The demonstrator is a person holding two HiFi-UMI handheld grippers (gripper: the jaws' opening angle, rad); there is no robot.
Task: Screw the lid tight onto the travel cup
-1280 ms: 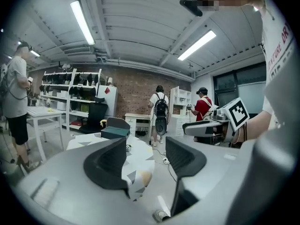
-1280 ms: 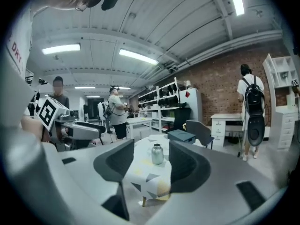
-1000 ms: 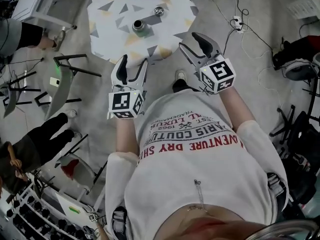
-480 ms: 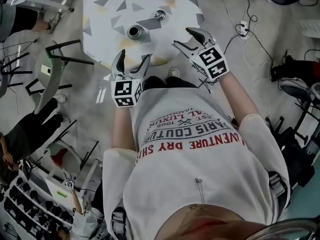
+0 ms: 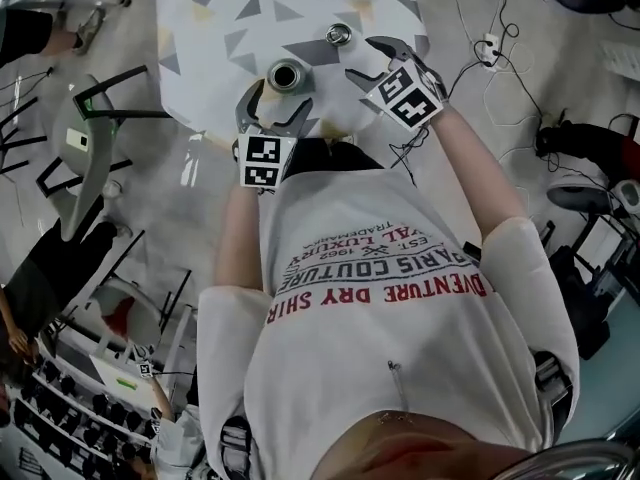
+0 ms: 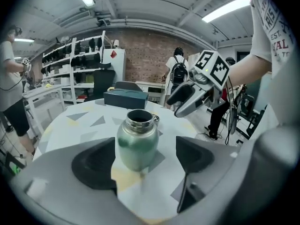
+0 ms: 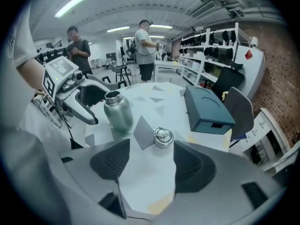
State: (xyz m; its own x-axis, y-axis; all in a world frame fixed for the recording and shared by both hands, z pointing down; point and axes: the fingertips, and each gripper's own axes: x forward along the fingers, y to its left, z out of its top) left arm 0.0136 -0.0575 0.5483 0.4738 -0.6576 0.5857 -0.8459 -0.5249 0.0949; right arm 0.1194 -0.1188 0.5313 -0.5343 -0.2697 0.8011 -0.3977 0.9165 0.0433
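Travel cup (image 5: 286, 75) upright and lidless on the table (image 5: 210, 18), just ahead of left gripper (image 5: 275, 106), jaws just opened wide, touching nothing. Lid (image 5: 339, 34) to its far right, before right gripper (image 5: 365, 58), jaws likewise freshly spread, empty

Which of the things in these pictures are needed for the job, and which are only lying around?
For the job:
- travel cup, open, standing on the table
- lid, lying apart from it

Just lying about:
- teal box
- chair
- power strip on the floor
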